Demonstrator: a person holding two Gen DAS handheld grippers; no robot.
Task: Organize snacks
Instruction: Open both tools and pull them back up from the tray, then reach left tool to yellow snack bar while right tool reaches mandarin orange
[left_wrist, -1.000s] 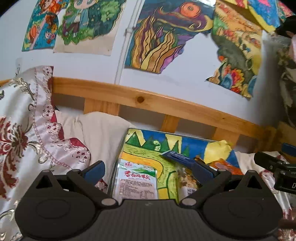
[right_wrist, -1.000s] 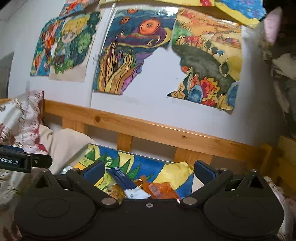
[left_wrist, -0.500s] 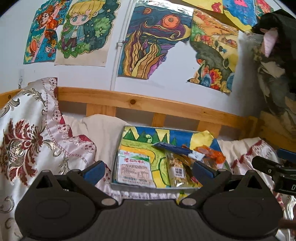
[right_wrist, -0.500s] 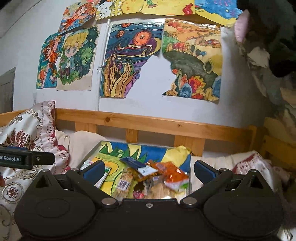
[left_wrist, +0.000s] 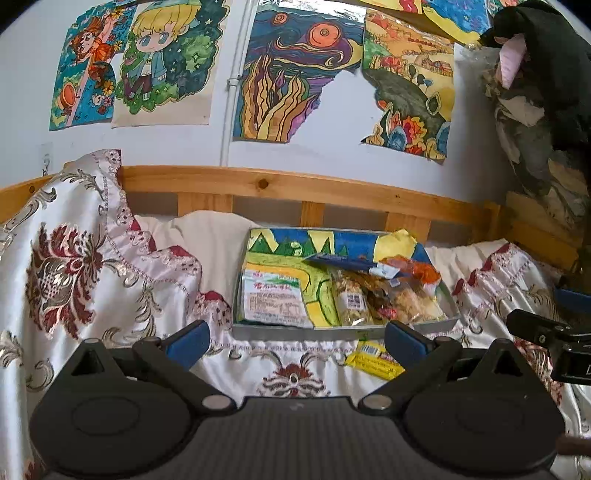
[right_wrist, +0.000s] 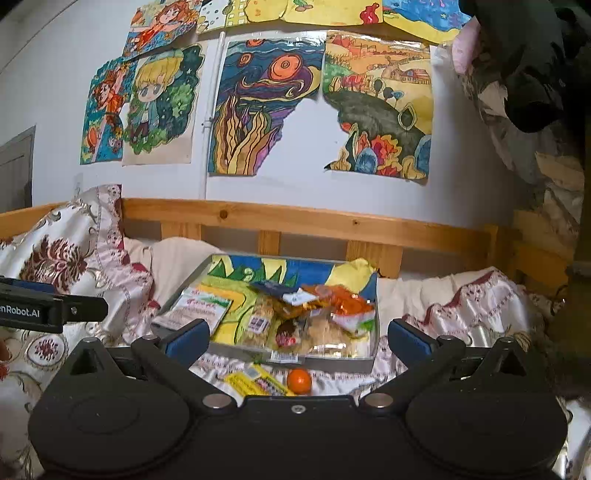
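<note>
- Tray (left_wrist: 303, 330): a shallow grey box with a painted sheet in green, yellow and blue lining its bottom. It lies on the patterned bedspread (left_wrist: 81, 273), in the middle of the scene, just before the wooden rail (left_wrist: 295, 186).
- White packet (left_wrist: 272, 298): lies flat in the left half of the tray, with a green and red label at its far end.
- Snack pile (right_wrist: 317, 317): clear bags of pale pieces, an orange wrapper (right_wrist: 345, 301) and a dark blue packet (right_wrist: 279, 290) overlap in the right half of the tray.
- Yellow packet (right_wrist: 255, 382): lies on the bedspread outside the tray, just before its near wall.
- Orange ball (right_wrist: 298, 380): rests just right of the yellow packet, near the tray wall.
- Left gripper (left_wrist: 297, 338): fingers spread wide, nothing between them, held short of the tray.
- Right gripper (right_wrist: 297, 338): fingers spread wide, nothing between them, likewise near of the tray.
- Surroundings: paintings (right_wrist: 258, 107) hang on the white wall; a dark heap of fabric (left_wrist: 543, 85) fills the far right.
- Limits: the print on the packets is too small to read. In the left view the yellow packet is partly covered by the right fingertip, and the orange ball does not show.
</note>
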